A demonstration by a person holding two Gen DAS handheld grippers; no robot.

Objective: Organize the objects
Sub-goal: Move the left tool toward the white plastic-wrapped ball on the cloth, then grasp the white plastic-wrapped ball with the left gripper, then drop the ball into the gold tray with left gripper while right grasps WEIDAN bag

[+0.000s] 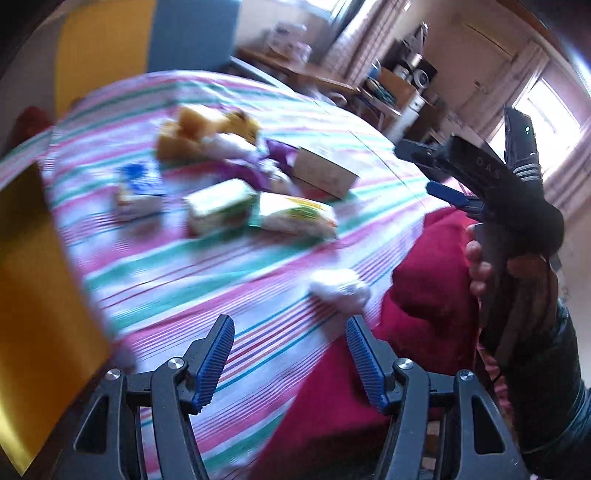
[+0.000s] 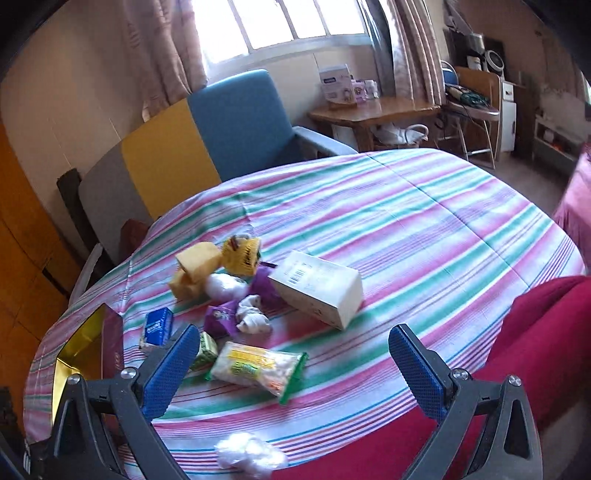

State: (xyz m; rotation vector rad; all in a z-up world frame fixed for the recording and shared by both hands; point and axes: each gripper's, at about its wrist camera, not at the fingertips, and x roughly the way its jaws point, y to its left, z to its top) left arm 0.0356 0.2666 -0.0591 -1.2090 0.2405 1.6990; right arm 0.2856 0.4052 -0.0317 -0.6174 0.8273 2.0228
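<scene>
- Both tongs gape wide and hold nothing: left tongs [image 1: 290, 360], right tongs [image 2: 295, 369].
- The snack packet [image 2: 258, 369] lies on the striped bed [image 2: 424, 229], just ahead between the right fingers, long axis crosswise; the right looks nearer.

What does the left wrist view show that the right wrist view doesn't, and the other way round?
Only the left wrist view shows the right gripper in the person's hand, seen from the side. Only the right wrist view shows the window and the wooden side table. Both share the striped cloth, the white box, the green-edged packet, the gold-lined box and the white wad near the edge. Each view's own gripper is open, holding nothing.
</scene>
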